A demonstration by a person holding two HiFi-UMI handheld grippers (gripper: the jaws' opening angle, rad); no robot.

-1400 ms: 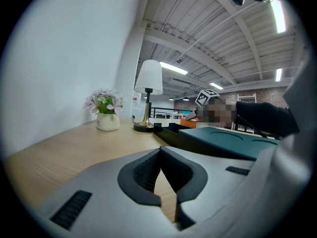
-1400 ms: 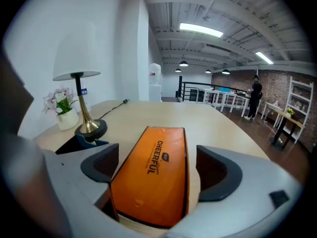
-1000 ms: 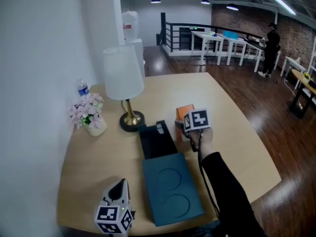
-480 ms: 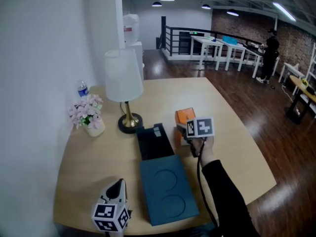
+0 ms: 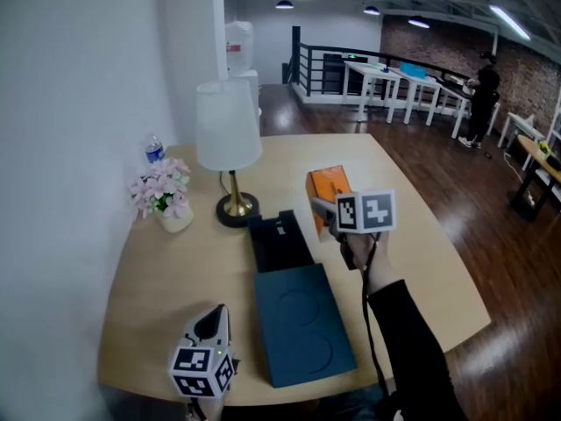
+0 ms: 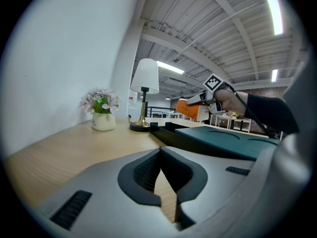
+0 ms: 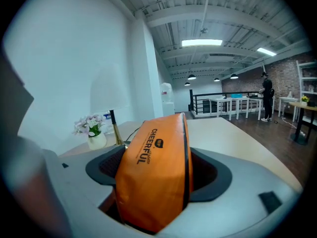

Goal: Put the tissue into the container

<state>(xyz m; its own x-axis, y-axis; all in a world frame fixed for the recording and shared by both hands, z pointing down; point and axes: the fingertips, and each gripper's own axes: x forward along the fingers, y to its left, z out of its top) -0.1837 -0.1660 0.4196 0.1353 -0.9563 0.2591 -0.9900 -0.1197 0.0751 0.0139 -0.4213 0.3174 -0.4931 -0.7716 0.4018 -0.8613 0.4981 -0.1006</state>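
Only readable print: "CHEERFUL" in black caps along the top face of the orange tissue pack (image 7: 153,177). The small logo and the fine line next to it are too small to read. The far marker cube (image 5: 365,211) and the near marker cube (image 5: 202,371) carry black-and-white square codes, no letters or digits.

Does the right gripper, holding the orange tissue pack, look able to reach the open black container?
Probably yes: the right gripper holds the tissue pack just beside the open container, nothing stands between them, and the teal lid lies clear of the opening.
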